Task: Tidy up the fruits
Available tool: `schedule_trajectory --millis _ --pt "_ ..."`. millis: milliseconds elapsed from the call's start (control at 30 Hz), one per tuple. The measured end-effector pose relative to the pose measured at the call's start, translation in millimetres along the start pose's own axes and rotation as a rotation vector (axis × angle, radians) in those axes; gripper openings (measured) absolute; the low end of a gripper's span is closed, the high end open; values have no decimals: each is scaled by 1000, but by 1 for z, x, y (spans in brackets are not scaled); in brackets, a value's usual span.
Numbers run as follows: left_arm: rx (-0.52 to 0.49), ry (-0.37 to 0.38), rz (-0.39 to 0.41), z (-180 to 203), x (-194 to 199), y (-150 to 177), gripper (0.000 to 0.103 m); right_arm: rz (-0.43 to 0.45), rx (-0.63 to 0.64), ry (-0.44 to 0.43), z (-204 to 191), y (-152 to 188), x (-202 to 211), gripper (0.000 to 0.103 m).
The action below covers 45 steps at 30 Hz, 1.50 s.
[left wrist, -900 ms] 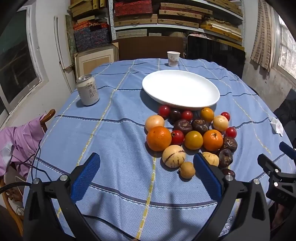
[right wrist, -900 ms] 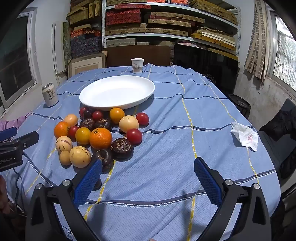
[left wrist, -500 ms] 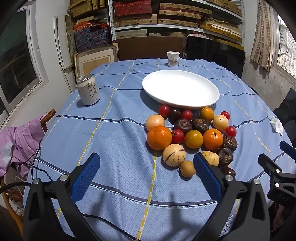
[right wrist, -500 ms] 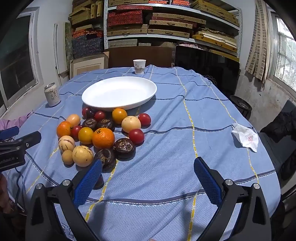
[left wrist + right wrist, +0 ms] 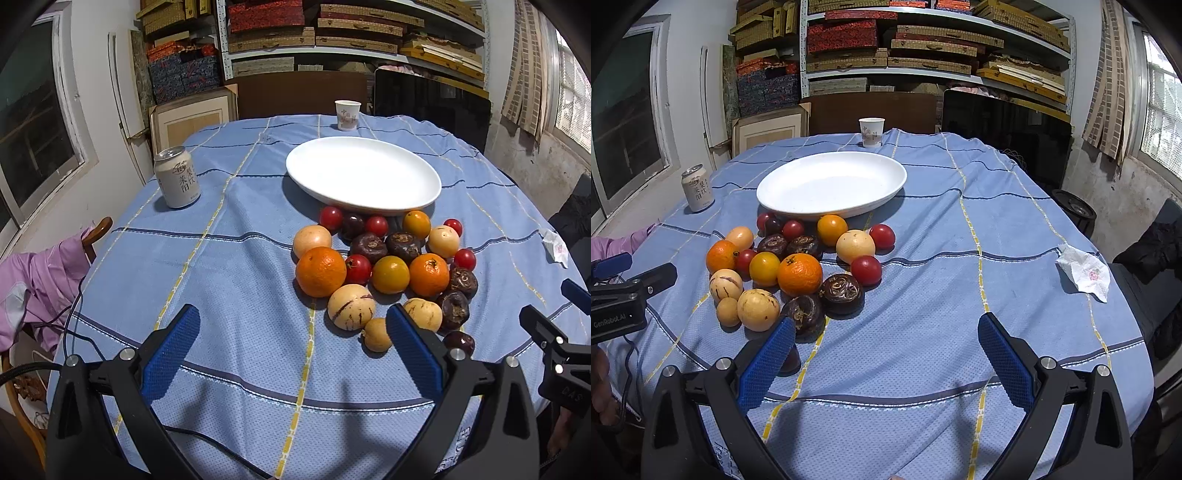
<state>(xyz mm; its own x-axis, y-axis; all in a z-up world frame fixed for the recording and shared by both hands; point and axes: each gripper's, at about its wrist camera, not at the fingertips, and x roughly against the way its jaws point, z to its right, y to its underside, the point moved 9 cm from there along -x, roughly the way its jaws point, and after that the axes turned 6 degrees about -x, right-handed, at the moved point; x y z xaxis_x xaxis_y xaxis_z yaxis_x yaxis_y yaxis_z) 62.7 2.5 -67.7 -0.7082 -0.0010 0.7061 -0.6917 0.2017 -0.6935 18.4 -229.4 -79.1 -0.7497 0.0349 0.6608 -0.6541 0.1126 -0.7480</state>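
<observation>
Hovering wide open and empty, the left gripper (image 5: 291, 332) and right gripper (image 5: 886, 343) face fruits (image 5: 384, 273) beside the white plate (image 5: 364, 177) mid-table.

Mixed fruits (image 5: 388, 273) clustered beside empty white plate (image 5: 364, 175) (perhaps touching).

Right claw (image 5: 884, 345) finger half-hides one dark fruit (image 5: 790, 360).

Table (image 5: 240, 258) w/ blue cloth — plate (image 5: 364, 175), fruits (image 5: 384, 269), can (image 5: 178, 177), cup (image 5: 347, 115).
</observation>
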Motion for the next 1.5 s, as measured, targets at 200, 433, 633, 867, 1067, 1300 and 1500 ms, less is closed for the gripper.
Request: schedule_trajectory --millis 200,433,633,867,1067,1300,1500 --pt "4 3 -5 0 -2 1 99 -3 1 -10 -1 1 -1 100" --pt "6 4 -4 -2 -4 2 99 0 6 -22 -5 2 -3 100" --pt "7 3 0 -1 -3 2 99 11 14 -23 -7 2 1 100" --pt "1 3 0 2 -1 4 99 -13 9 -54 -9 7 1 100" --pt "-1 4 3 3 0 4 99 -10 4 -55 -8 6 3 100" --pt "0 9 -5 3 -2 7 99 -19 3 -64 -9 8 1 100" --pt "-1 11 -7 5 -3 8 99 -13 8 -71 -12 8 2 100"
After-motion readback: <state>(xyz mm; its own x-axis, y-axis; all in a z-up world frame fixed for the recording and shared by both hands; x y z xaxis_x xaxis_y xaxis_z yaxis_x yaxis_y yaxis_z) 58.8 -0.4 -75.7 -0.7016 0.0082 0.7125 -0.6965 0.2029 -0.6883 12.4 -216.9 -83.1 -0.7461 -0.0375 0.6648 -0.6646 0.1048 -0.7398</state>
